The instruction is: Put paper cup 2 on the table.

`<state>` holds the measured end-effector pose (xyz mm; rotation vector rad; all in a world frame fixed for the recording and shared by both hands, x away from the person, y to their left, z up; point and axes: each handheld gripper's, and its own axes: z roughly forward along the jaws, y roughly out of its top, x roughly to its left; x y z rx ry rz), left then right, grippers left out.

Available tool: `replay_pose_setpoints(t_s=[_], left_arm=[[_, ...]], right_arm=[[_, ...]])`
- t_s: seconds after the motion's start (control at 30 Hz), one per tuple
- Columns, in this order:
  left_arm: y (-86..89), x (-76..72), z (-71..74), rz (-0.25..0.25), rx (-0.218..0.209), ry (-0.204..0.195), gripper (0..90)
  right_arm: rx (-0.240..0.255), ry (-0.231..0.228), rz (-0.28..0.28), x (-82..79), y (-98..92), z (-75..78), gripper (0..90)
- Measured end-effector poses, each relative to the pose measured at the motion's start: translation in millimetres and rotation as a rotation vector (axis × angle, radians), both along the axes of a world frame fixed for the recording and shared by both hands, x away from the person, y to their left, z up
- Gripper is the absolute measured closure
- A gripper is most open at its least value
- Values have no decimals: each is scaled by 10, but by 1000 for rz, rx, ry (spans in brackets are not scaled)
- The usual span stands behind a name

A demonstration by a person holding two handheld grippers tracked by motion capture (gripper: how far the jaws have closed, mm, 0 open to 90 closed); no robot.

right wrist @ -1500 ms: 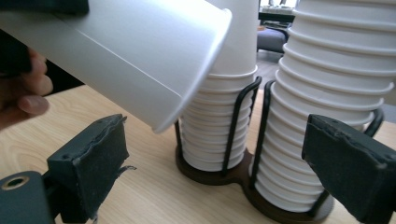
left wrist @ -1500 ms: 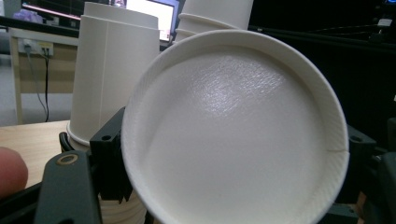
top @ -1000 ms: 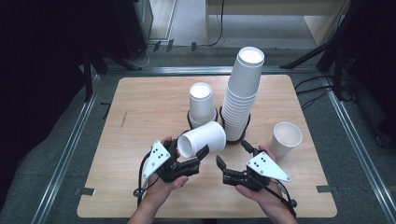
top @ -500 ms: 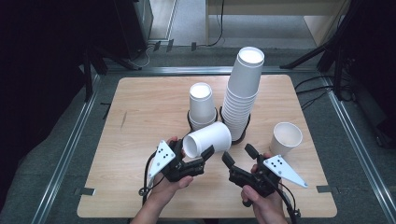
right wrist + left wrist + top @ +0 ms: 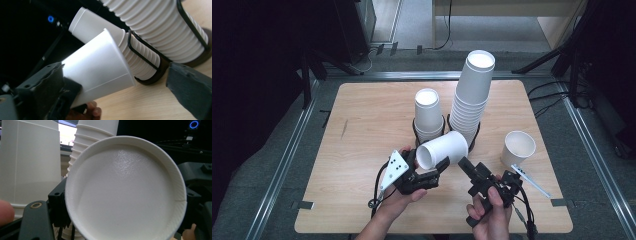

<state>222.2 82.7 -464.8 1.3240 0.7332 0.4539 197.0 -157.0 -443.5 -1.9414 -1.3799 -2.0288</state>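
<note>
A white paper cup (image 5: 443, 149) lies on its side above the table, and my left gripper (image 5: 439, 168) is shut on its base end. In the left gripper view the cup's recessed bottom (image 5: 125, 192) faces the camera between the jaws of the left gripper (image 5: 117, 215). My right gripper (image 5: 468, 168) is just right of the cup, and its jaws have just been opening. In the right gripper view the right gripper (image 5: 117, 75) stands wide, with the cup (image 5: 100, 70) against the left jaw and clear of the right one.
Two upside-down cup stacks stand in black wire holders, a short stack (image 5: 428, 114) and a tall stack (image 5: 472, 95). A single upright cup (image 5: 518, 148) stands at the right on the wooden table (image 5: 362, 125). Dark floor and metal rails surround the table.
The right hand has rolled, so its grey plate now shows edge-on at the right, and its jaws stand wider. The left gripper and its cup have shifted slightly right.
</note>
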Motion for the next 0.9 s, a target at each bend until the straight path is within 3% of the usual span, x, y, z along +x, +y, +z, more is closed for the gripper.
replay_pose_setpoints(t_s=[0.1, 0.17, 0.3, 0.4, 0.6, 0.73, 0.9], left_arm=[[-28, 1, -8, -8, 0, -4, 215], [-44, 2, -16, -11, 5, -4, 215], [-67, 5, -31, -14, 2, -5, 215], [-79, 6, -43, -16, 4, -7, 215], [-104, -8, -56, -18, 8, -15, 215], [-121, -18, -63, -19, 15, -24, 215], [-136, -29, -67, -22, 13, -30, 216]], right_arm=[[108, 81, -34, 11, -22, -45, 0], [152, 121, -46, 18, -23, -73, 0], [242, 187, -36, 24, 0, -106, 0], [345, 268, -38, -2, 17, -115, 0], [530, 353, -20, 19, 62, -136, 0], [609, 374, -18, 64, 80, -142, 0], [637, 407, -14, 114, 134, -150, 0]])
